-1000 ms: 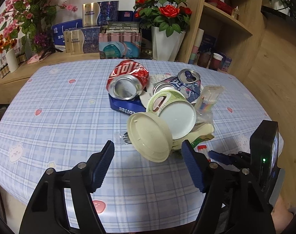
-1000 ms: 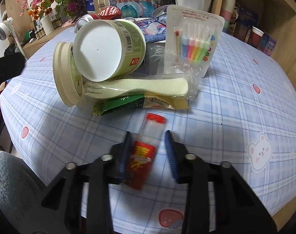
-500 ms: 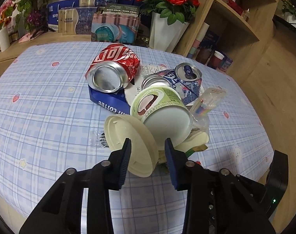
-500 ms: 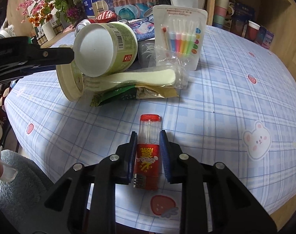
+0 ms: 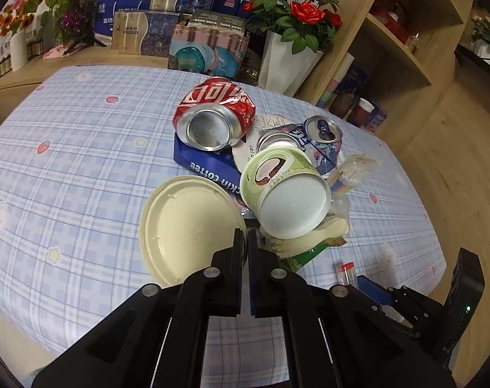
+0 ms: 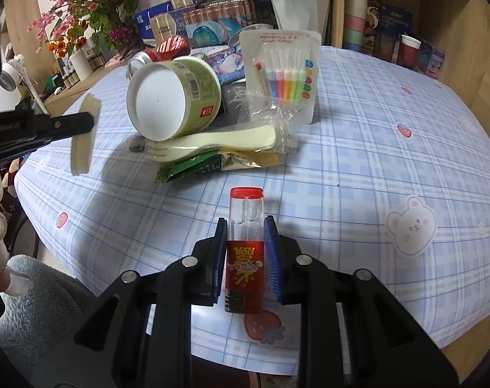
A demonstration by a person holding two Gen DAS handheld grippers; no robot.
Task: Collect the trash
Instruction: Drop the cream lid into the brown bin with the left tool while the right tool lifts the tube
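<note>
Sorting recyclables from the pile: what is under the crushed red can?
The crushed red can lies on a flat blue coffee box. Whatever is beneath that box is covered.

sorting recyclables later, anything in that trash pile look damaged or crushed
Yes. The red aluminium drink can lying on the dark blue coffee box is crumpled, its wall creased and its rim bent. The green paper tub lies tipped on its side, seemingly undamaged.

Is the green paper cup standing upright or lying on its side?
On its side: the green paper cup rests on the trash pile, its white round bottom facing the right wrist camera.
</note>
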